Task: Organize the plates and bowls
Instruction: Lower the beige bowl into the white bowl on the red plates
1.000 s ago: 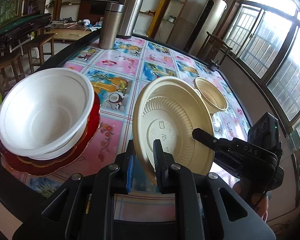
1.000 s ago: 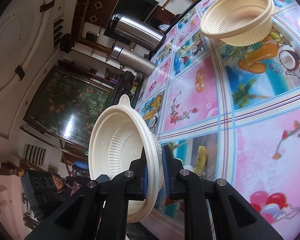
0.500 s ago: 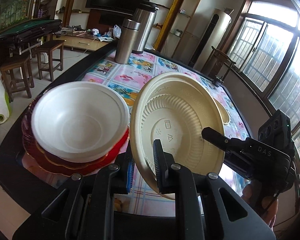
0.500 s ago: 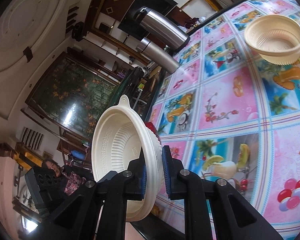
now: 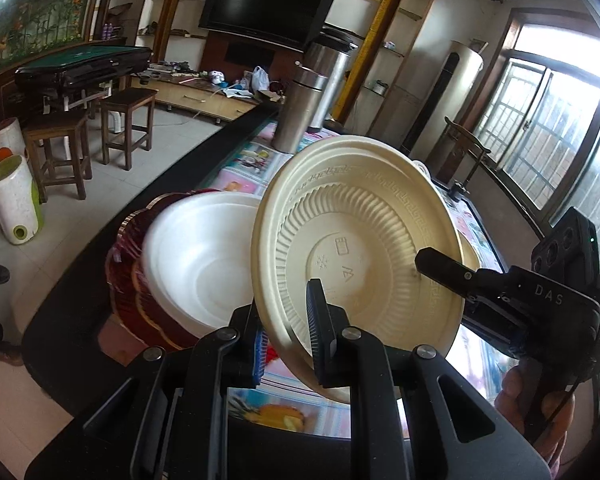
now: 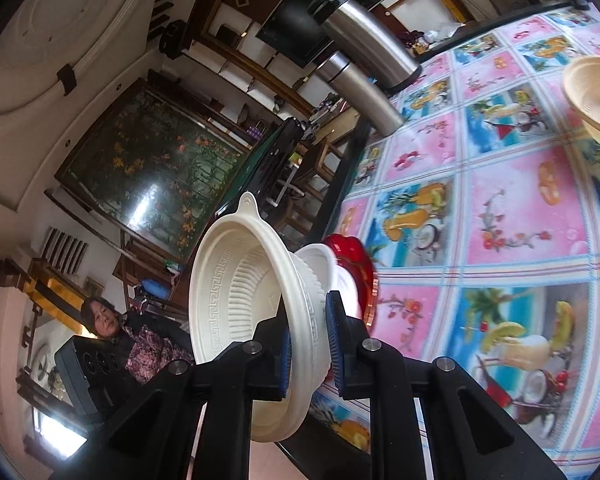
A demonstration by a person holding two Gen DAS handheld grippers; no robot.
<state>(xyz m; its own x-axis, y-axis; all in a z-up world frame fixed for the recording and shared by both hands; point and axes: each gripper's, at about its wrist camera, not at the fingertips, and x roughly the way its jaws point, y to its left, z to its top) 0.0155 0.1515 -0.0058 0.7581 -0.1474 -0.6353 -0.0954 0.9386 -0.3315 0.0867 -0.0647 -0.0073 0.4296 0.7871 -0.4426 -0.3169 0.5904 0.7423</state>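
A cream ribbed bowl is held on edge in the air, its underside facing the left wrist camera. My left gripper is shut on its lower rim. My right gripper is shut on the rim at the opposite side, and the right wrist view looks into the bowl's hollow with the right gripper clamped on it. Just behind it, a white bowl sits on a stack of red plates at the table's corner. A second cream bowl lies farther along the table.
Two steel flasks stand at the table's far end on the patterned cloth. The dark table edge runs beside the stack. Wooden stools stand on the floor to the left. A person is behind the left gripper.
Both grippers have carried the cream bowl up and to the left, toward the stack. It now overlaps the white bowl in the left view, and the second cream bowl has slid to the right edge.
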